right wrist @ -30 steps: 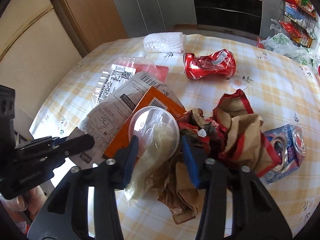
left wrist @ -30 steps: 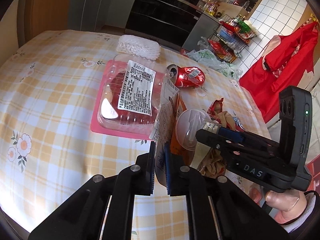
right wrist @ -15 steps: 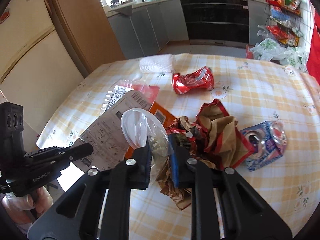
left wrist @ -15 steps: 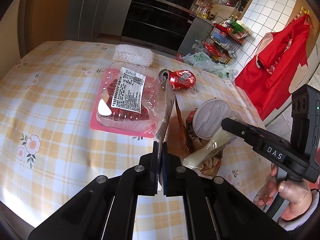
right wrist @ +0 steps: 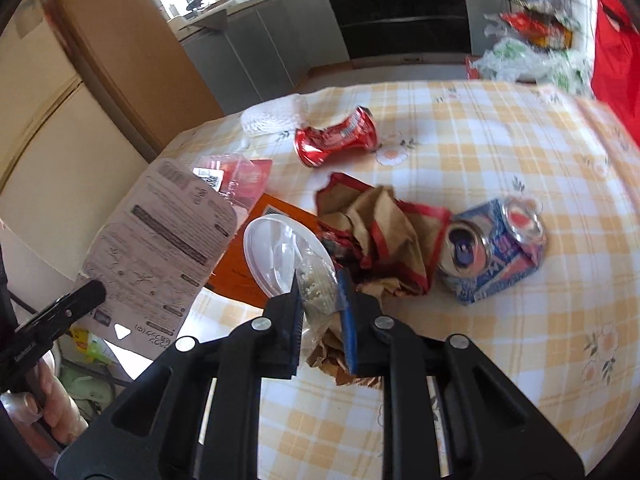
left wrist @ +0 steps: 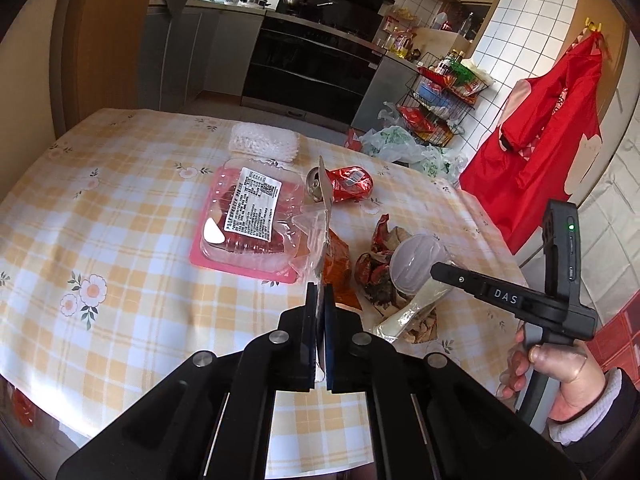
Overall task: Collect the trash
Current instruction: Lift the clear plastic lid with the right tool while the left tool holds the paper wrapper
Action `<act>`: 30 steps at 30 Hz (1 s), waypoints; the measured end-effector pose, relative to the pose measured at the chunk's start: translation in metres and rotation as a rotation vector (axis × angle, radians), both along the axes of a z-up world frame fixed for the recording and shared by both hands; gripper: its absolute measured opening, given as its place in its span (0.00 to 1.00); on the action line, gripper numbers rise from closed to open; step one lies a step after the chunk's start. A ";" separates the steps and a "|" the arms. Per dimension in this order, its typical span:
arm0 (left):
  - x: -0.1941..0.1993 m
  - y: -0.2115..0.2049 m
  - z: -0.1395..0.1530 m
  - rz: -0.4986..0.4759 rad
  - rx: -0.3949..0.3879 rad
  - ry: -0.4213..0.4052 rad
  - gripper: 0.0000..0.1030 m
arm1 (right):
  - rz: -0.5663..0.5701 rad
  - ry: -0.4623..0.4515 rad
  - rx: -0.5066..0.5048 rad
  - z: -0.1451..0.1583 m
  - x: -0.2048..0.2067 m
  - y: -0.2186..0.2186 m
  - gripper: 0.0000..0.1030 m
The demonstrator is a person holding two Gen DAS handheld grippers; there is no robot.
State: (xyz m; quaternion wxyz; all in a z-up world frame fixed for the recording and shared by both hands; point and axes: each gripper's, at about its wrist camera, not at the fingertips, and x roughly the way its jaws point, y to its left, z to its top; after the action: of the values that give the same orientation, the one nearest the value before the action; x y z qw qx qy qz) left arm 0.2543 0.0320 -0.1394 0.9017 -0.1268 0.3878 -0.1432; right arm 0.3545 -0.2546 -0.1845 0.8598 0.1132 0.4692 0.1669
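Trash crowds bench (left wrist: 120, 216): meat tray (left wrist: 250, 222), red can (right wrist: 336, 140), blue can (right wrist: 496, 248), paper wrapper (right wrist: 384, 236). Left gripper (left wrist: 318, 308) jaws clamp cardboard sheet (right wrist: 160, 236); right gripper (right wrist: 320, 296) jaws pinch plastic bag (right wrist: 316, 284) beside lid (right wrist: 276, 252).

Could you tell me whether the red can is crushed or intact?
Crushed: the red can lies on its side, its middle pinched in.

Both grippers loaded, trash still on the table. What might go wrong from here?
1. The left gripper pinches only the bottom edge of the flat cardboard package; the tall sheet might slip or swing.
2. The right gripper grips a soft clear bag with a plastic lid loosely attached; the lid may drop off.
3. The crumpled paper wrapper sits against the bag and could get dragged toward the table edge.
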 end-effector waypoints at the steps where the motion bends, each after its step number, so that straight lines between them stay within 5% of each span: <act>1: -0.005 0.002 0.001 -0.001 -0.001 -0.006 0.03 | -0.015 0.021 0.020 -0.003 0.000 -0.004 0.19; 9: -0.031 -0.001 0.009 0.005 -0.012 -0.040 0.03 | -0.086 0.072 0.074 -0.017 -0.008 -0.026 0.36; 13: -0.039 -0.002 0.006 0.010 -0.039 -0.034 0.03 | -0.062 0.046 0.057 -0.015 -0.012 -0.024 0.18; 21: -0.054 -0.002 0.010 0.024 -0.047 -0.054 0.03 | -0.089 -0.009 0.126 0.001 -0.029 -0.033 0.16; 30: -0.082 0.007 0.023 0.042 -0.066 -0.068 0.03 | -0.049 -0.144 0.063 0.044 -0.061 -0.033 0.16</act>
State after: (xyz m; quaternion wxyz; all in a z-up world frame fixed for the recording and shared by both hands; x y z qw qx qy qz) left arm 0.1723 0.0388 -0.1164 0.9124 -0.1595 0.3495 -0.1411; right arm 0.2933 -0.2880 -0.1406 0.8911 0.1394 0.3979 0.1681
